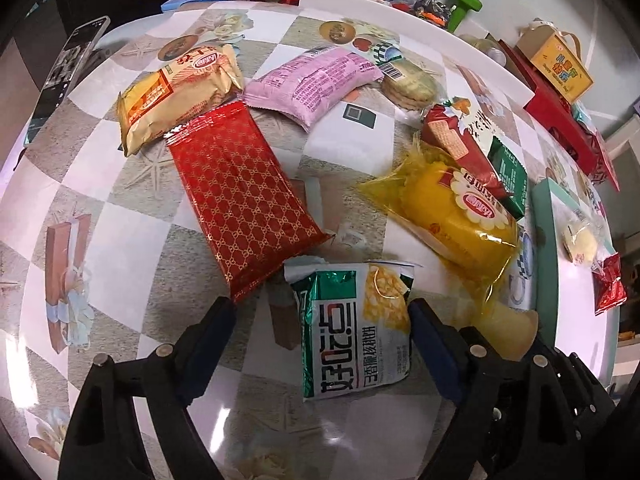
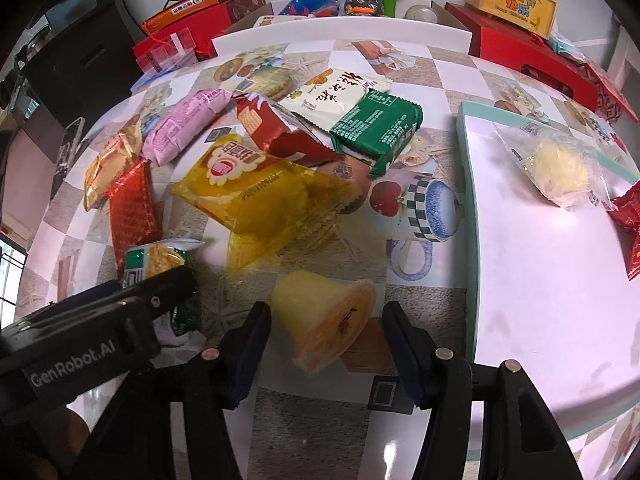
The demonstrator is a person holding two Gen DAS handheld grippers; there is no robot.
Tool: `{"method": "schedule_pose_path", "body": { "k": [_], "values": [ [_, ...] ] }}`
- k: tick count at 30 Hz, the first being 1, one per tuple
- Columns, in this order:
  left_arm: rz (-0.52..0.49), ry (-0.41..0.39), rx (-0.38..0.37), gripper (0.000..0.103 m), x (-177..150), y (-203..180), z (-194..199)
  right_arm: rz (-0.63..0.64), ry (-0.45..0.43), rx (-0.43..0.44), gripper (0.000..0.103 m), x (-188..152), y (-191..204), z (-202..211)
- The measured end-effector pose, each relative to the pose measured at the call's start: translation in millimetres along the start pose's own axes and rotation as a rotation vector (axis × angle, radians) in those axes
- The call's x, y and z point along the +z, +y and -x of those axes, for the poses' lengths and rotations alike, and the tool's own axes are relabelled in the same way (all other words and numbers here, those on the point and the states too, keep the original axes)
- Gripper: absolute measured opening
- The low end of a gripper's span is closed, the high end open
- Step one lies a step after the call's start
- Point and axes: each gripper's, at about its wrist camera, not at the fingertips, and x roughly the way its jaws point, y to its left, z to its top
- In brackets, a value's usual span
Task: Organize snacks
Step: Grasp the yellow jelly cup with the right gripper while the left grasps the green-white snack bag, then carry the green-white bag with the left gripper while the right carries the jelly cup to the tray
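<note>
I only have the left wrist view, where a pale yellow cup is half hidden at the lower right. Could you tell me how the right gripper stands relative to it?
Observer: The right gripper is open, with the jelly cup lying on its side between the fingers. Neither pad presses on it.
Operator: Thank you. Is there room on the tray beside it?
Observer: Yes. The near part of the tray is bare. A clear-wrapped cake and a red packet lie towards its far side.
</note>
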Motion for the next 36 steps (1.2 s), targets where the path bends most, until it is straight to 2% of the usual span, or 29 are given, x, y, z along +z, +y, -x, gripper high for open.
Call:
{"method": "schedule_pose_path", "body": {
  "k": [3,5,6,9,16,17,18,20,29,31,32,33,36],
  "values": [
    [-0.035,0.000,0.026,0.082,-0.2,-7.6,-2.0,0.026,0.001,-0.020,0.061,-1.1,3.7,-0.1],
    [-0.051,-0.003,0.028,0.078,-0.2,-10.5,-2.3,0.042,-0.001,-0.043,0.053,-1.0,6.1,-0.9],
    [-0.057,-0.006,0.017,0.073,-0.2,-11.2,-1.5,0.044,-0.002,-0.043,0.049,-0.8,5.7,-0.4],
    [-0.066,-0.013,-0.015,0.054,1.6,-17.1,-2.0,0.035,-0.002,-0.029,0.048,0.0,2.9,0.6],
    [-0.068,-0.017,-0.045,0.051,3.8,-19.6,-0.6,0.004,-0.006,0.000,0.043,1.1,-3.1,3.9],
    [-0.069,-0.018,-0.051,0.051,1.9,-18.8,2.2,0.003,-0.006,-0.001,0.037,1.1,-3.6,4.3],
    [-0.067,-0.019,-0.062,0.051,1.2,-18.4,4.0,0.001,-0.006,0.000,0.025,1.2,-4.5,4.6],
    [-0.064,-0.022,-0.071,0.051,1.2,-17.7,6.2,-0.016,-0.009,0.021,0.019,1.6,-7.9,6.1],
    [-0.058,-0.014,-0.068,0.051,0.6,-12.2,8.2,-0.023,-0.009,0.028,0.022,2.5,-8.9,4.7],
    [-0.052,-0.014,-0.061,0.051,0.8,-10.6,7.8,-0.034,-0.013,0.038,0.034,4.1,-10.6,4.5],
    [-0.048,-0.016,-0.060,0.051,1.0,-9.8,8.3,-0.034,-0.018,0.043,0.047,5.1,-10.3,4.7],
    [-0.045,-0.017,-0.059,0.051,1.1,-8.8,8.6,-0.033,-0.027,0.043,0.051,6.1,-9.7,5.5],
    [-0.032,-0.016,-0.065,0.051,2.3,-5.0,9.6,-0.031,-0.043,0.034,0.051,10.9,-7.1,4.8]
  ]
}}
